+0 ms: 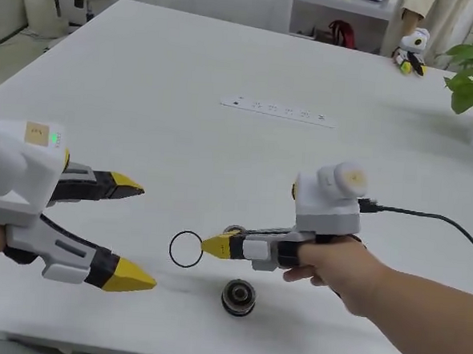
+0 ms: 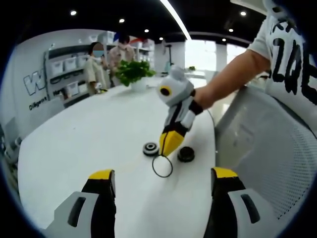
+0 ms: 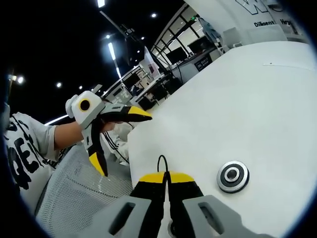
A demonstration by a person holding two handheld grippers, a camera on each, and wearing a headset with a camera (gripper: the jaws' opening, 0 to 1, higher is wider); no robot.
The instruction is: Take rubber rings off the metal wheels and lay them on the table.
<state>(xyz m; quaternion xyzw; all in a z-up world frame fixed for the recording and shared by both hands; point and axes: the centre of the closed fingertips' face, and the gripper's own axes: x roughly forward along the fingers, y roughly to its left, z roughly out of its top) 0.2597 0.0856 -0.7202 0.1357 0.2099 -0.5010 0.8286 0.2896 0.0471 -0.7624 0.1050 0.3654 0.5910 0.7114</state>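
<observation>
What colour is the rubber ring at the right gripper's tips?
Black. The rubber ring shows best in the left gripper view.

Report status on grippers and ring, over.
Left gripper open, clear of the work. Right gripper shut on ring, free of both wheels. Nothing blocking on table.

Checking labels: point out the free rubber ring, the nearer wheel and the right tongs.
rubber ring (image 1: 170, 248), head view, left arc of its loop.
nearer wheel (image 1: 238, 295), head view, its top face.
right tongs (image 1: 206, 245), head view, closed yellow tips.
</observation>
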